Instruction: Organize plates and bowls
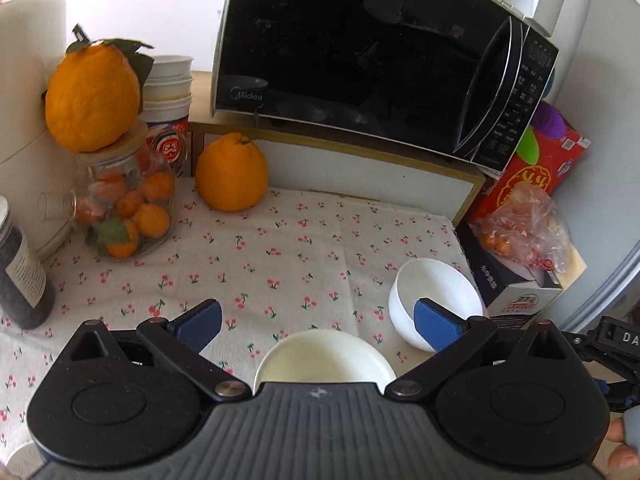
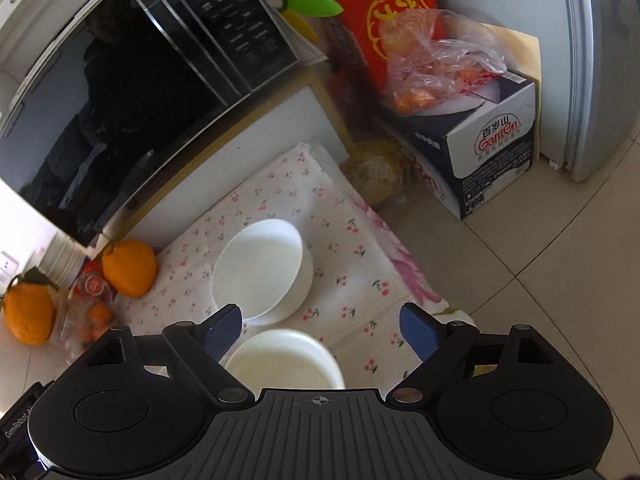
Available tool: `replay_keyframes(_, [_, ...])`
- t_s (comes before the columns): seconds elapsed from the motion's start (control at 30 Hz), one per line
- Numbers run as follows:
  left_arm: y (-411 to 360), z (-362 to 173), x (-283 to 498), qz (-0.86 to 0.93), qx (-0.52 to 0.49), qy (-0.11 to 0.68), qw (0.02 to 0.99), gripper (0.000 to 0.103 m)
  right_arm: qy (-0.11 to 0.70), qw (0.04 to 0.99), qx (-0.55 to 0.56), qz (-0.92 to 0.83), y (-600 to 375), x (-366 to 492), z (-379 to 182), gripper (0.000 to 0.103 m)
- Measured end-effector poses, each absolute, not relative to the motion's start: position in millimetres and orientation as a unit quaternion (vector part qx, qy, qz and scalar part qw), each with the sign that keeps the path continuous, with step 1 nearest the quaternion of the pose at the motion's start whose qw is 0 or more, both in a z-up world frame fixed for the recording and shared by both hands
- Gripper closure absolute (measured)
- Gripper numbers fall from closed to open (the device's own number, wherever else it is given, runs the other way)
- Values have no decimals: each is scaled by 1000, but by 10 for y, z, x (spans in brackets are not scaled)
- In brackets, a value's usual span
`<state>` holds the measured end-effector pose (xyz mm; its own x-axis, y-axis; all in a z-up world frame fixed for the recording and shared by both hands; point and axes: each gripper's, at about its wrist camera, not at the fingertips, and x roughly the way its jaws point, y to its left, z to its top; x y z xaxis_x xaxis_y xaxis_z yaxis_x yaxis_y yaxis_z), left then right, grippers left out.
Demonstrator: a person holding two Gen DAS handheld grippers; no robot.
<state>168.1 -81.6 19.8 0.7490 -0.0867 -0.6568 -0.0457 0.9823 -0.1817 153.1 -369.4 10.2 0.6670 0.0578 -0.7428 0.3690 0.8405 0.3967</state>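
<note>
Two white bowls rest on the cherry-print cloth (image 1: 280, 264). In the left wrist view the nearer cream bowl (image 1: 324, 358) sits low between the wide-spread blue pads of my left gripper (image 1: 318, 322), untouched. A second white bowl (image 1: 436, 296) lies to the right, partly behind the right fingertip (image 1: 436, 324). From the right wrist, the far white bowl (image 2: 262, 272) lies ahead on the cloth (image 2: 352, 264), and the nearer bowl (image 2: 286, 360) sits just under my right gripper (image 2: 322, 328), whose pads stand apart from it. Both grippers are open and hold nothing.
A black microwave (image 1: 380, 52) stands on a low white cabinet (image 1: 360, 168) behind the cloth. Oranges (image 1: 232, 176), a jar of small oranges (image 1: 128, 208) and stacked cups (image 1: 168, 92) crowd the left. A carton (image 2: 488, 148) with a plastic bag (image 2: 436, 68) stands at the right on the tiled floor (image 2: 540, 280).
</note>
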Motion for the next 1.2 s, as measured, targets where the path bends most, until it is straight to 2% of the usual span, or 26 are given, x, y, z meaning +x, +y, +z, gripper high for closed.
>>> replay_keyframes(0.17, [-1087,51,2047,-32,-65,371,926,1,390,882,251,-84,-3732,1764,19,14])
replay_keyframes(0.5, [-1307,-253,2478,-48,-86,415,905,4,408,875,253,-62,-3724,2185,-229,14])
replay_keyframes(0.57, [-1278,-323,2550,-42,-116,431,894,11,415,874,245,-62,-3682,2249,-297,19])
replay_keyframes(0.63, [-1258,-371,2572,-37,-128,433,892,15,431,869,234,-63,-3642,2318,-368,42])
replay_keyframes(0.67, [-1261,-391,2580,-33,-125,433,892,24,436,867,233,-63,-3633,2343,-400,49])
replay_keyframes(0.7, [-1274,-411,2586,-30,-118,434,893,31,441,864,233,-63,-3629,2369,-432,64])
replay_keyframes(0.73, [-1291,-429,2592,-29,-111,437,892,47,444,862,236,-61,-3629,2382,-454,77])
replay_keyframes(0.77, [-1322,-448,2616,-32,-107,443,890,62,447,860,239,-55,-3621,2398,-471,82])
replay_keyframes(0.8, [-1329,-455,2612,-41,-110,445,888,70,448,861,237,-50,-3600,2403,-470,86])
replay_keyframes(0.83, [-1342,-457,2618,-53,-115,448,885,86,447,863,231,-45,-3565,2403,-455,91])
replay_keyframes(0.87, [-1355,-446,2615,-58,-117,448,884,92,445,866,224,-41,-3532,2398,-427,93])
replay_keyframes(0.9, [-1365,-427,2599,-56,-116,445,886,92,440,871,217,-39,-3496,2388,-384,96])
replay_keyframes(1.2, [-1366,-99,2418,-71,-109,405,905,96,400,896,192,-29,-3408,2280,-80,94])
